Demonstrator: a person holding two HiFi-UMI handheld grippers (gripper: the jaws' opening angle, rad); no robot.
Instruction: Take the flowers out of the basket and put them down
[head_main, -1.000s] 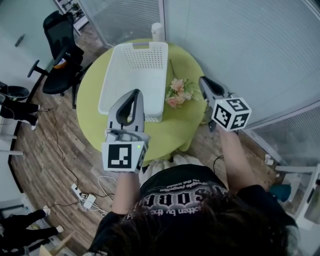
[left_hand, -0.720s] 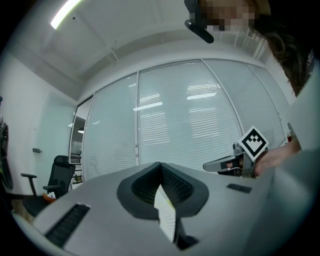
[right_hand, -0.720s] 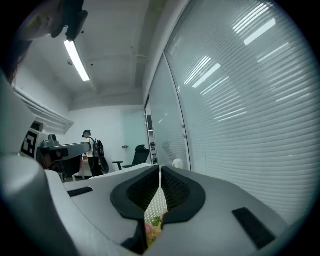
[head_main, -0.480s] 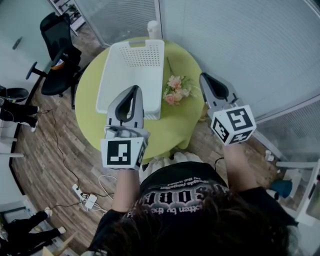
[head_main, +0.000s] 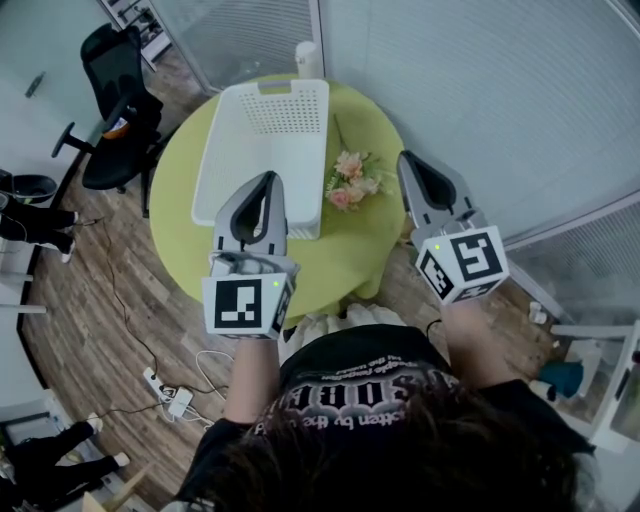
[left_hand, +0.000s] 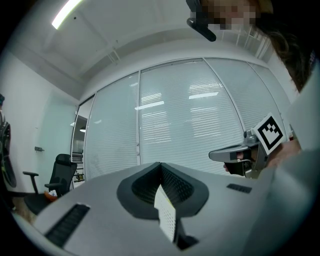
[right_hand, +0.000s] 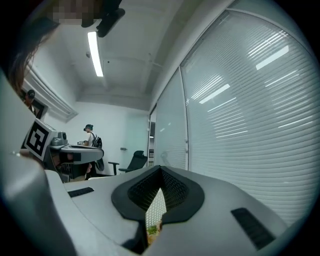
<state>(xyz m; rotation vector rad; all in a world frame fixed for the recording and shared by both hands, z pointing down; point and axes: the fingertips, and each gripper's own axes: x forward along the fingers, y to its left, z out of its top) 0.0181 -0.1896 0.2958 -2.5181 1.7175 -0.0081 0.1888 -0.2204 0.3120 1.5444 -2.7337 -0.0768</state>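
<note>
A small bunch of pink and cream flowers (head_main: 351, 181) lies on the round green table (head_main: 190, 170), just right of the white plastic basket (head_main: 262, 150), which looks empty. My left gripper (head_main: 267, 181) hovers over the basket's near right corner, jaws shut on nothing. To the right of the flowers and clear of them, my right gripper (head_main: 408, 161) is also shut and holds nothing. Both gripper views tilt upward at glass walls and ceiling; the left gripper (left_hand: 161, 166) and right gripper (right_hand: 161, 170) show their jaws closed together there.
A white cylinder (head_main: 308, 58) stands at the table's far edge. A black office chair (head_main: 118, 75) sits to the left, and a power strip with cables (head_main: 165, 392) lies on the wood floor. Glass partitions (head_main: 480, 90) run close along the right. A person (right_hand: 90, 135) stands far off.
My right gripper has drawn back a little toward my body, away from the flowers. The left gripper, basket and flowers stay where they were.
</note>
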